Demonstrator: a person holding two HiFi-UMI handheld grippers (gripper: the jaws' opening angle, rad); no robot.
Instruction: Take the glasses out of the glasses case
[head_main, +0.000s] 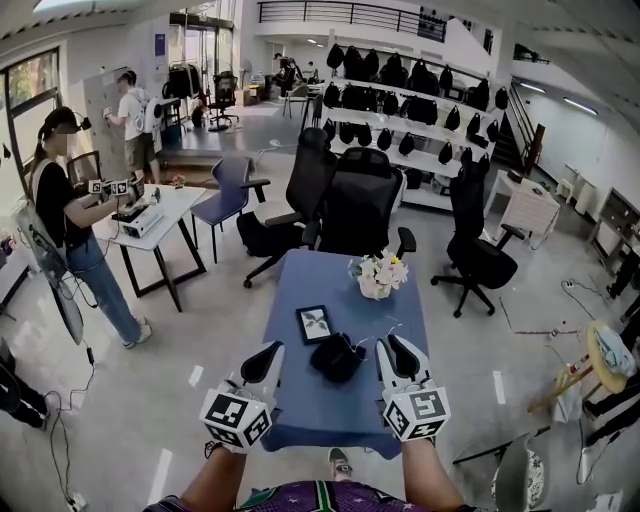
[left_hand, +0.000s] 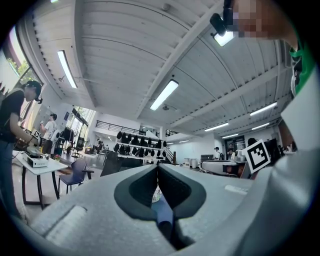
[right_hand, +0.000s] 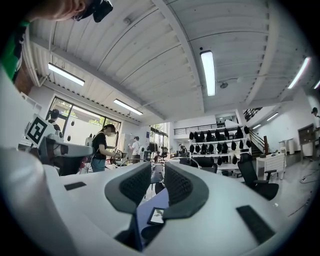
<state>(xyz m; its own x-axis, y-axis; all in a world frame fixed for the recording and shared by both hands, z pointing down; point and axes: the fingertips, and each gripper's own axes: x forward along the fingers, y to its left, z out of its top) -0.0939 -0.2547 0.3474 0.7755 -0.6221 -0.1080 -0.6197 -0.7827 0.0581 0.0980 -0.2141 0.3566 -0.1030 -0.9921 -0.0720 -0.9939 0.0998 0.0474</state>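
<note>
The black glasses case (head_main: 337, 357) lies on the blue table (head_main: 340, 290), near its front edge; I cannot tell whether its lid is up or whether glasses are in it. My left gripper (head_main: 272, 350) hovers just left of the case, its jaws closed together with nothing between them (left_hand: 158, 169). On the case's right side my right gripper (head_main: 393, 347) is held level and open, with an empty gap between its jaws (right_hand: 157, 176). Neither gripper touches the case. In the right gripper view a dark part of the case (right_hand: 150, 233) shows low between the jaws.
A small framed picture (head_main: 313, 323) lies just beyond the case, and a flower pot (head_main: 378, 277) stands further back on the table. Black office chairs (head_main: 358, 205) crowd the far end. A person (head_main: 75, 230) works at a white table (head_main: 165, 215) on the left.
</note>
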